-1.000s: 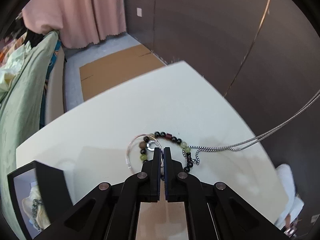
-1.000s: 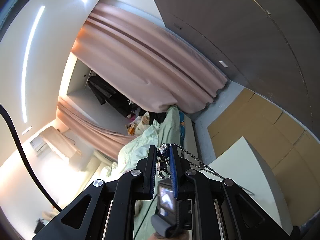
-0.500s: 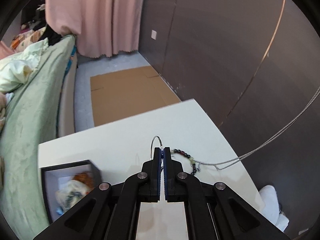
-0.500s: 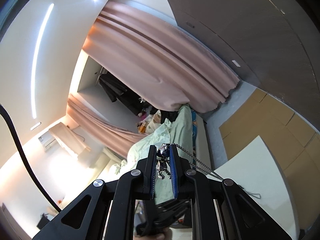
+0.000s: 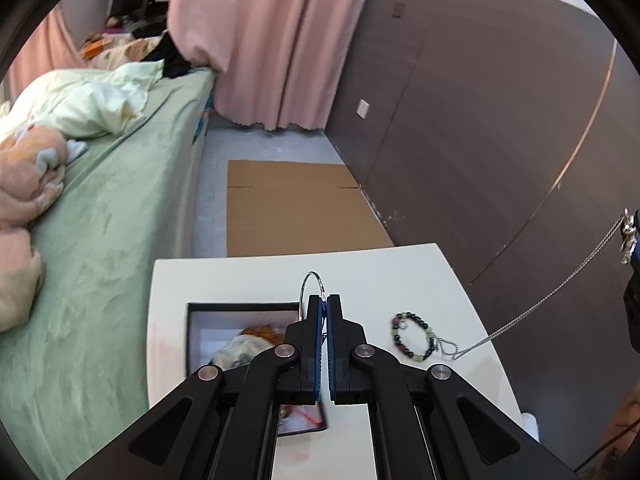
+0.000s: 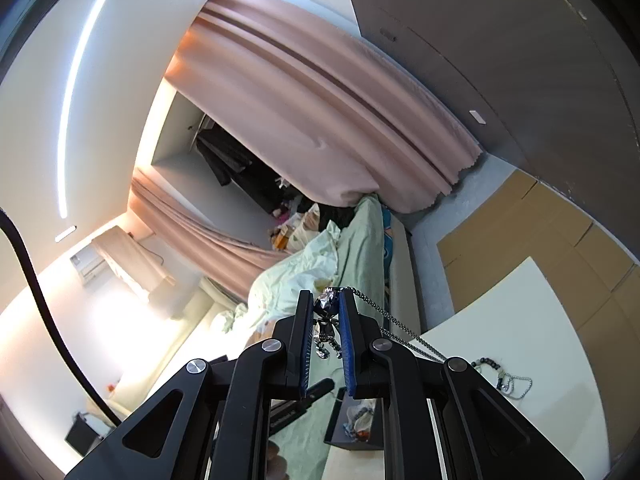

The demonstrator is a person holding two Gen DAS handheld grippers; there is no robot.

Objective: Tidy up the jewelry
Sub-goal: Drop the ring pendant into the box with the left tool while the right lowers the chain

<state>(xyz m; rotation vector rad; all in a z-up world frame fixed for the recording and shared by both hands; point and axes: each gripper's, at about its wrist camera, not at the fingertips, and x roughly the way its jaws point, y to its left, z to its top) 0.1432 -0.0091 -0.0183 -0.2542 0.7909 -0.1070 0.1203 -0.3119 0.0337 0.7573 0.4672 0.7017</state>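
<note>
My left gripper [image 5: 323, 298] is shut on a thin silver bangle [image 5: 310, 283], held above the white table [image 5: 400, 268] over the right edge of an open black jewelry box [image 5: 236, 320]. A beaded bracelet [image 5: 414, 336] lies on the table to the right. My right gripper [image 6: 327, 300] is shut on the pendant [image 6: 326, 322] of a silver chain necklace [image 5: 520, 320], lifted high; the chain's far end still rests on the table beside the bracelet [image 6: 490, 364].
The box [image 6: 352, 416] holds several pieces of jewelry. A green bed [image 5: 100, 240] lies left of the table, flat cardboard [image 5: 296, 208] on the floor beyond it, a dark wardrobe wall [image 5: 500, 120] to the right.
My left gripper lifted the silver bangle off the table and carried it left, over the box. My right gripper kept the necklace pendant raised, the chain stretched.
</note>
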